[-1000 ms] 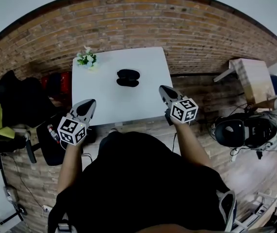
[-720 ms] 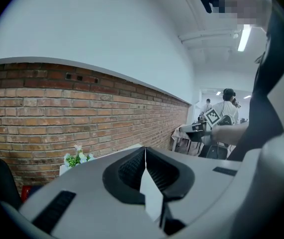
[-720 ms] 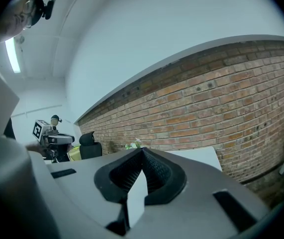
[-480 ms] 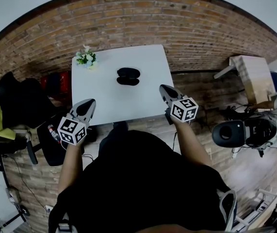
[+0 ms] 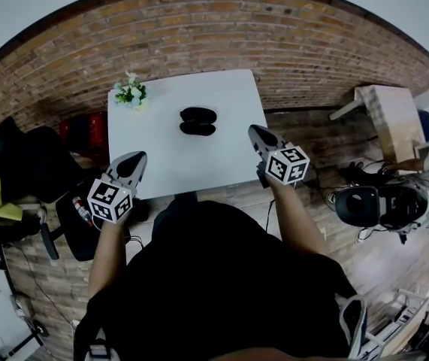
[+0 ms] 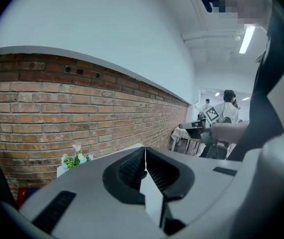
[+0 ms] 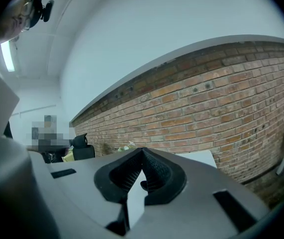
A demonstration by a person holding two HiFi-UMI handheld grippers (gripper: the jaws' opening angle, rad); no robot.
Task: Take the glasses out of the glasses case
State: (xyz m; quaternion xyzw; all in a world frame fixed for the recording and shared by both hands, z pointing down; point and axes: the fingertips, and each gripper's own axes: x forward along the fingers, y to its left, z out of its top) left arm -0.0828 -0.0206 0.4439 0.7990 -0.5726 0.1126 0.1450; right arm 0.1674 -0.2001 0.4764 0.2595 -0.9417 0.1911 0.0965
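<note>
The black glasses case (image 5: pixel 198 120) lies toward the far side of the white table (image 5: pixel 161 156) and shows as two dark oval shapes, one behind the other. I cannot make out any glasses at this distance. My left gripper (image 5: pixel 136 159) hovers over the table's near left edge, and my right gripper (image 5: pixel 255 133) hovers by the near right edge. Both are well short of the case. In the left gripper view the left gripper (image 6: pixel 144 150) has its jaws meeting at the tip, and the right gripper (image 7: pixel 142 151) shows the same in its own view. Nothing is held in either.
A small potted plant (image 5: pixel 131 92) stands at the table's far left corner. A brick wall (image 5: pixel 199 36) runs behind the table. A black chair with dark clothing (image 5: pixel 30 156) is at the left. An office chair (image 5: pixel 379 205) and a wooden table (image 5: pixel 391 122) are at the right.
The view has shifted slightly, so the table and case sit a little further left. Both grippers keep nearly the same place and stay shut. The office chair at right has moved.
</note>
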